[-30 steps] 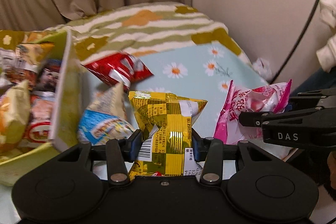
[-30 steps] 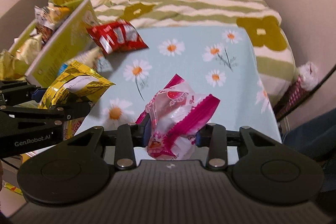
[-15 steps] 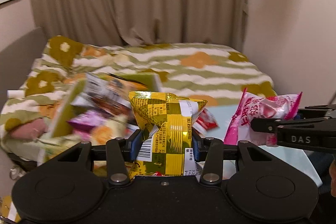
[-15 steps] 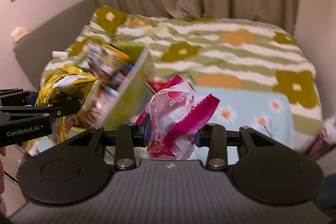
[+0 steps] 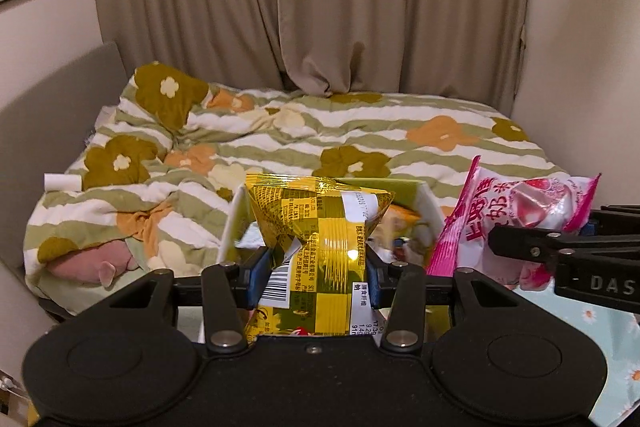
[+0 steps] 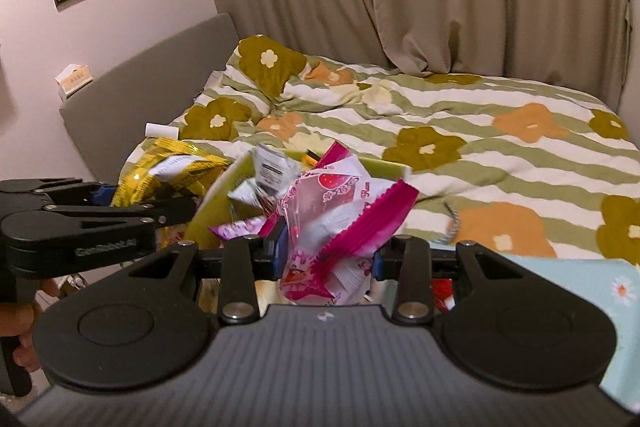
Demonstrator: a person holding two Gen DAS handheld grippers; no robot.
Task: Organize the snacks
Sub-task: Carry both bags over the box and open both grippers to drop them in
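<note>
Two tools each squeeze one snack: the left tool grips a yellow bag, the right tool grips a pink bag. Just past both sits the green snack box.

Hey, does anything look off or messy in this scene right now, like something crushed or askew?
Mildly. The left gripper pinches the yellow snack bag so its middle is creased, and the right gripper crumples the pink snack bag. Behind them the green box is packed with loose packets at odd angles. Nothing looks spilled.
</note>
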